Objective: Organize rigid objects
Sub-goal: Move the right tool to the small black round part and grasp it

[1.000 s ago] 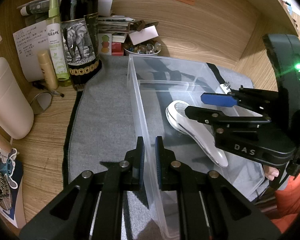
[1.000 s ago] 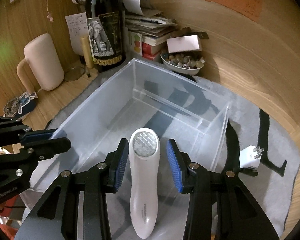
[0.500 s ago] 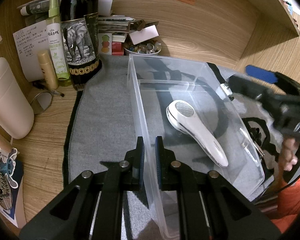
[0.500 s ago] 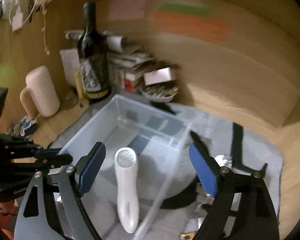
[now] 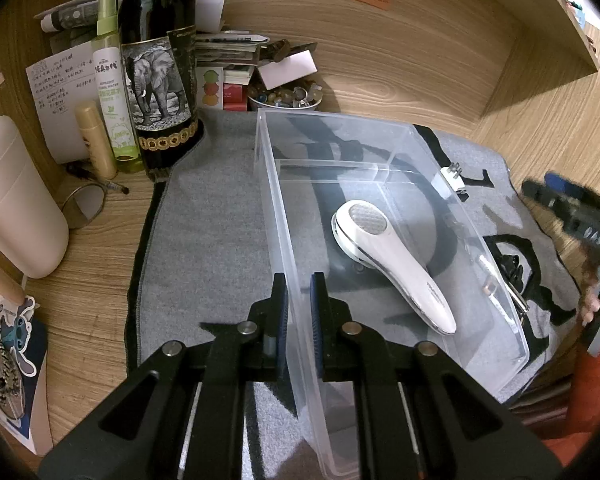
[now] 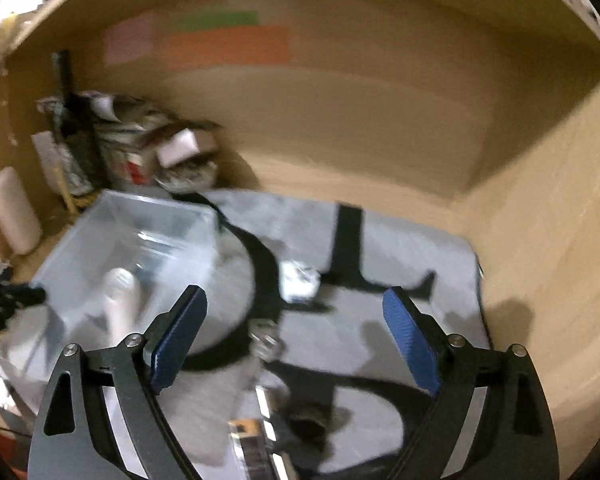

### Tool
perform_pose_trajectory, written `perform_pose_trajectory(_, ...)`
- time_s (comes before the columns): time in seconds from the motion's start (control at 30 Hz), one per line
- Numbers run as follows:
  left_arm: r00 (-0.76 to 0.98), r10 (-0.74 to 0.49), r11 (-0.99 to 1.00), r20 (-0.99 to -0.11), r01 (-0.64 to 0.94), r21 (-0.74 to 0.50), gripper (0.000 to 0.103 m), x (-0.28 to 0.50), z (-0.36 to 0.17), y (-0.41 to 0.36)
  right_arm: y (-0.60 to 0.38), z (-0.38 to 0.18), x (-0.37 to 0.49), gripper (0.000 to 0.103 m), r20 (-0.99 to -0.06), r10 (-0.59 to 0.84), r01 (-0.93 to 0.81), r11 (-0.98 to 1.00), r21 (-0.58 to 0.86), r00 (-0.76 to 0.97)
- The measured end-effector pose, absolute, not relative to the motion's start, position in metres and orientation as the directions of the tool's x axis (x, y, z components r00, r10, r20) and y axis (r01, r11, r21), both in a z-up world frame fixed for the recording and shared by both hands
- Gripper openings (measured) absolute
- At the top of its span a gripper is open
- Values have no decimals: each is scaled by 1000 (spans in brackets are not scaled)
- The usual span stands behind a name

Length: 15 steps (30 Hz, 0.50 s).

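A clear plastic bin [image 5: 404, 136] stands on a grey mat [image 5: 212, 216]. A white handheld device [image 5: 388, 248] lies inside it. My left gripper [image 5: 298, 304] is shut on the bin's left wall near its front corner. My right gripper [image 6: 296, 332] is open and empty, raised above the mat to the right of the bin [image 6: 120, 220]; it shows blurred at the right edge of the left wrist view [image 5: 572, 208]. A white plug [image 6: 298, 280] and small metal and dark items [image 6: 268, 344] lie on the mat under the right gripper. The right wrist view is blurred.
A wine bottle [image 5: 158, 68], a spray bottle [image 5: 110, 80], a small tube [image 5: 96, 140], a cream mug [image 5: 12, 200], a bowl of trinkets [image 5: 286, 96] and stacked papers stand at the back left. Wooden walls close in the back and right.
My right gripper let go of the white device, opened wide, and lifted out of the bin to the right. The left gripper has stayed shut on the bin wall.
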<state>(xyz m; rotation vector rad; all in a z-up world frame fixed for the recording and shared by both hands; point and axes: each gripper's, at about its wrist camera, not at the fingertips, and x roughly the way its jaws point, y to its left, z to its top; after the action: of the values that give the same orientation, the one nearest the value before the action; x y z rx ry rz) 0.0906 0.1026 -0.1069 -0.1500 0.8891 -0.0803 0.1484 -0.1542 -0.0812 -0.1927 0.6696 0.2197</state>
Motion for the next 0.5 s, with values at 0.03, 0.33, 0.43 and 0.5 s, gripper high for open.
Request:
perform_pose_trajectory(0.03,628,-131,987,-767,7,-163,10,90,-107,102,-159,-89,150,89,-650,119,-246,963,-108,751)
perform_pose_trajectory(0.33,625,-128,987,-770,7,-159,10,90,-106,101,-196,-141,142,87,-765,128,-196,981,2,631)
perform_pose_trajectory(0.43,625,-126,988,-770,7,-155,10,90,-106,100,-200,-152,138,85,-784,142,-184,982,36,605)
perform_pose_trajectory(0.5,625,-125,988,-770,7,-155,10,90,-106,99,-201,-157,136,83,-793,156,-181,982,59,589)
